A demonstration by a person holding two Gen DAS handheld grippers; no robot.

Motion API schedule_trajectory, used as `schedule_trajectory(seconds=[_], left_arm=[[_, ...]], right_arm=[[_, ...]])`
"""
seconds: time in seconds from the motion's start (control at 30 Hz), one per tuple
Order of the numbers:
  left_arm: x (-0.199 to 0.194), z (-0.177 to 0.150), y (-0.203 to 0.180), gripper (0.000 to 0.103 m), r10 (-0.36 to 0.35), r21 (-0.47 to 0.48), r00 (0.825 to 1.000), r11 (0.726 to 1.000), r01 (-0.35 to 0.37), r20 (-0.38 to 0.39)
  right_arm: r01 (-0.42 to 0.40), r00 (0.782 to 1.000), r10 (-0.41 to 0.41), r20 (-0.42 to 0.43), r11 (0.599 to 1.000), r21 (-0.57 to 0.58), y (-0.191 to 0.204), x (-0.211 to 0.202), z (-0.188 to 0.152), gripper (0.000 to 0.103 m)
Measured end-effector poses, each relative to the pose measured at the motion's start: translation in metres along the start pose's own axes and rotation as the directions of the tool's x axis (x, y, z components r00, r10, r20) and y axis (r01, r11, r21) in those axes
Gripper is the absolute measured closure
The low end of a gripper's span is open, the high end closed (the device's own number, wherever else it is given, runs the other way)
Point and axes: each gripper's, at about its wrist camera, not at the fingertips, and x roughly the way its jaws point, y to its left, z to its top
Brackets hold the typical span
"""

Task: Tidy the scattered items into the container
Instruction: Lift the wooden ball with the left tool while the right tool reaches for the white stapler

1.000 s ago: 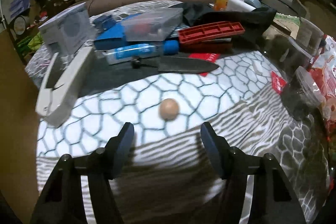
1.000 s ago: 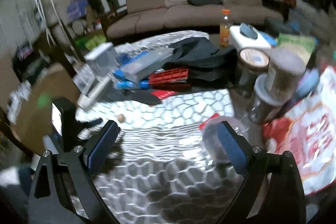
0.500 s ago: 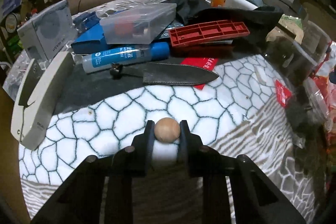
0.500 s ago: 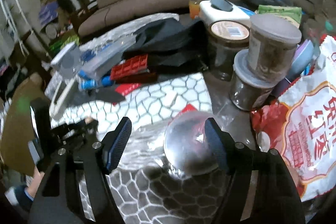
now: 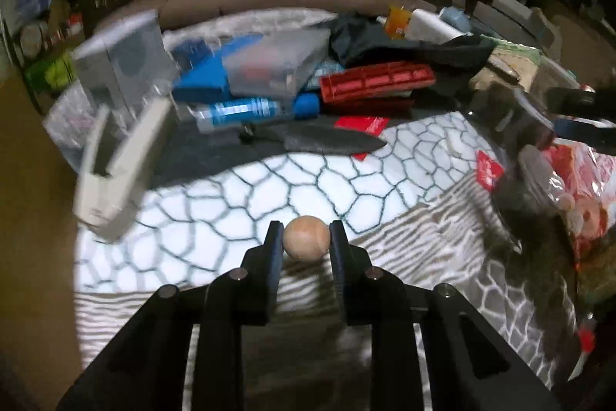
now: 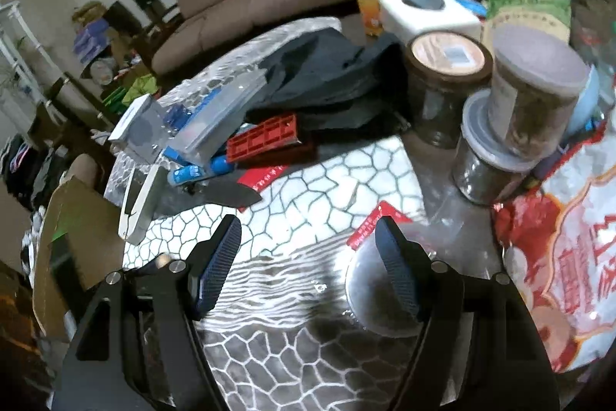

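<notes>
Between the two black fingers of the left gripper sits a small wooden ball, squeezed from both sides. It is round, smooth and light tan, with no marks or writing on it. It is just above the tablecloth, which is white with dark lines like cracked stones and has wavy grey stripes nearer the camera. Behind the ball lies a dark knife on a grey cloth, and behind that a blue and white tube, a red plastic tray and a clear plastic box. The tube has small print, but it is too blurry to read. A pale stapler lies at the left edge of the table. The right gripper has its two blue padded fingers spread wide apart with nothing between them. Under its right finger sits a clear round bowl. Near it is a red card with tiny white print that cannot be read. A big red and white snack bag at the right shows large red characters, partly cut off. Jars with lids stand behind it.
</notes>
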Motion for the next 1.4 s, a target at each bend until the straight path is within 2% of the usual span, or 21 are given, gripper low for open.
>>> schedule_trajectory(seconds=[0.07, 0.1, 0.17, 0.23, 0.3, 0.37, 0.43, 0.6, 0.8, 0.97, 1.2, 1.23, 1.3, 1.4], left_arm=[[-0.021, -0.001, 0.003, 0.079, -0.019, 0.01, 1.0, 1.0, 0.019, 0.024], [-0.033, -0.002, 0.006, 0.079, -0.026, 0.014, 0.999, 1.0, 0.026, 0.04], [-0.053, -0.004, 0.011, 0.079, -0.011, 0.025, 0.997, 1.0, 0.009, 0.078], [-0.067, -0.007, 0.016, 0.079, 0.011, 0.046, 0.995, 0.999, -0.016, 0.096], [-0.078, -0.009, 0.02, 0.079, 0.031, 0.059, 0.993, 0.998, -0.038, 0.111], [-0.086, -0.011, 0.025, 0.079, 0.049, 0.065, 0.991, 0.996, -0.058, 0.122], [-0.091, -0.012, 0.034, 0.079, 0.044, 0.042, 0.992, 0.998, -0.049, 0.119], [-0.095, -0.016, 0.039, 0.079, 0.056, 0.045, 0.992, 0.997, -0.061, 0.115], [-0.089, -0.021, 0.032, 0.079, 0.051, 0.083, 0.994, 0.995, -0.059, 0.097], [-0.084, -0.02, 0.034, 0.079, 0.038, 0.076, 0.995, 0.996, -0.045, 0.09], [-0.076, -0.021, 0.036, 0.079, 0.04, 0.077, 0.995, 0.996, -0.047, 0.086], [-0.077, -0.022, 0.036, 0.079, 0.041, 0.079, 0.995, 0.996, -0.048, 0.086], [-0.08, -0.023, 0.035, 0.079, 0.043, 0.084, 0.995, 0.995, -0.051, 0.092], [-0.087, -0.022, 0.035, 0.079, 0.052, 0.09, 0.993, 0.994, -0.062, 0.11]], right_arm=[[0.001, 1.0, -0.001, 0.001, 1.0, 0.016, 0.0, -0.001, -0.001, 0.034], [-0.004, 1.0, 0.004, 0.001, 1.0, 0.027, 0.001, -0.002, -0.001, 0.039], [-0.021, 1.0, 0.021, -0.006, 0.998, 0.056, 0.0, -0.004, -0.001, 0.041], [-0.032, 0.999, 0.033, -0.026, 0.998, 0.06, 0.0, -0.002, 0.001, 0.048], [-0.018, 0.998, 0.02, -0.063, 0.999, 0.029, 0.002, 0.006, 0.004, 0.06], [-0.001, 0.997, 0.003, -0.083, 1.0, 0.026, 0.0, 0.016, 0.007, 0.066], [-0.008, 0.994, 0.015, -0.105, 0.997, 0.073, -0.008, 0.033, 0.013, 0.066], [0.082, 0.971, -0.06, -0.231, 0.993, 0.086, -0.019, 0.08, 0.02, 0.067], [0.171, 0.948, -0.161, -0.275, 0.985, 0.012, -0.005, 0.115, 0.036, 0.067], [0.23, 0.917, -0.217, -0.335, 0.973, -0.001, -0.005, 0.14, 0.034, 0.069], [0.268, 0.91, -0.265, -0.318, 0.963, -0.036, 0.004, 0.154, 0.03, 0.071], [0.274, 0.909, -0.274, -0.314, 0.961, -0.047, 0.006, 0.154, 0.029, 0.073], [0.278, 0.908, -0.281, -0.31, 0.959, -0.055, 0.008, 0.153, 0.027, 0.085], [0.28, 0.909, -0.284, -0.306, 0.958, -0.06, 0.009, 0.149, 0.025, 0.087]])
